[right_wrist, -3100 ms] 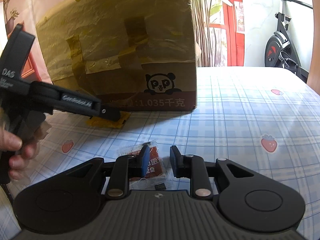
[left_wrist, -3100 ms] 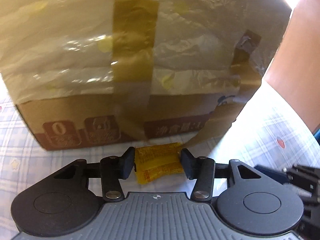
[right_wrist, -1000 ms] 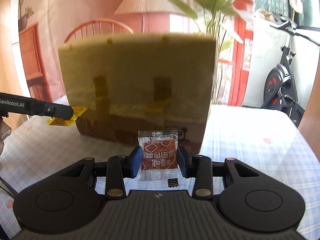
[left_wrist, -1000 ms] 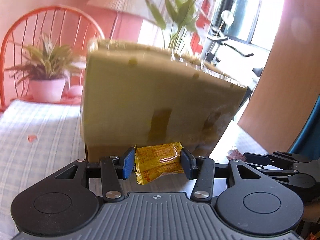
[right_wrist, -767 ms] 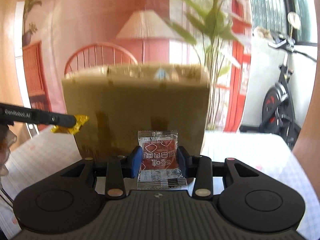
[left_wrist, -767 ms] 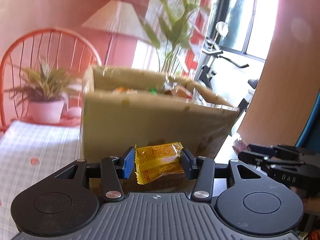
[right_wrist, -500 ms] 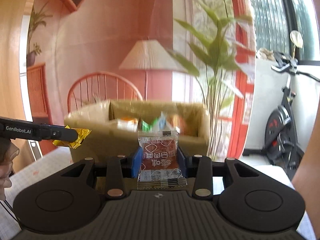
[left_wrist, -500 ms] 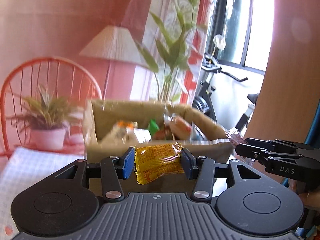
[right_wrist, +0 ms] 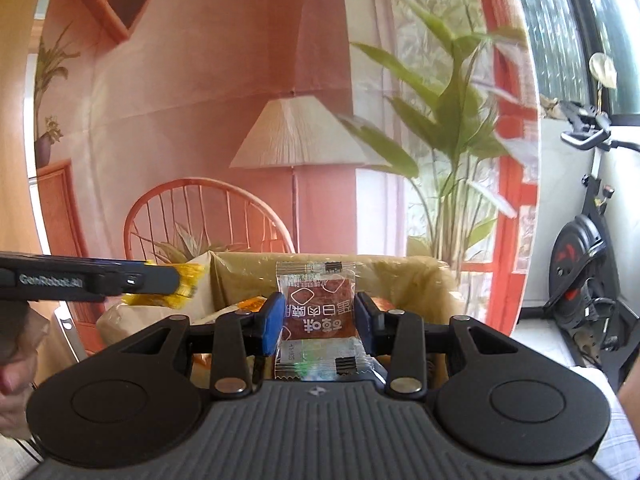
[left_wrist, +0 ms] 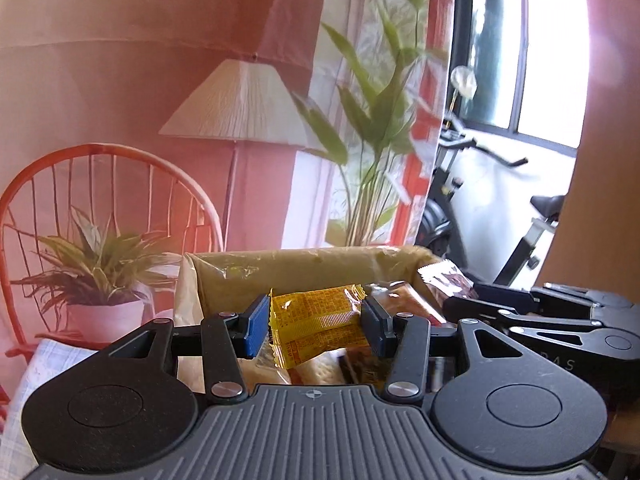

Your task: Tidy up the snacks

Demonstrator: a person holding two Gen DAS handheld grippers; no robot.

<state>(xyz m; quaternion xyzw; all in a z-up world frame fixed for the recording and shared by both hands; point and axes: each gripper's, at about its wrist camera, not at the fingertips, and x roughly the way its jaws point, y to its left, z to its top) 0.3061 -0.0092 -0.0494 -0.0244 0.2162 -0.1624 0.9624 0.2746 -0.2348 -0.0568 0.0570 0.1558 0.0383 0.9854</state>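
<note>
The yellow snack packet is pinched between the blue pads of the left gripper, held crosswise in the air over the open top of the cardboard box. The red snack packet stands upright, clamped between the pads of the right gripper, also above the box opening. In the left wrist view the right gripper reaches in from the right with its packet at the box's far right corner; in the right wrist view the left gripper comes in from the left with its yellow packet at the box's left rim. Inside the plastic-lined box lie other wrapped snacks, partly hidden behind the fingers.

The box sits on a table with a pale checked cloth, of which only a strip shows at the lower left. Behind it stand an orange spindle-back chair, a potted plant, a floor lamp with a pleated shade, a tall leafy plant and an exercise bike by the window. A person's hand shows at the left edge of the right wrist view.

Three seconds ago both packets lay on the cloth at the foot of the box, each between gripper fingers. A second ago they were lifted in front of the box wall; now both grippers have risen above the rim and the inside of the box is in sight.
</note>
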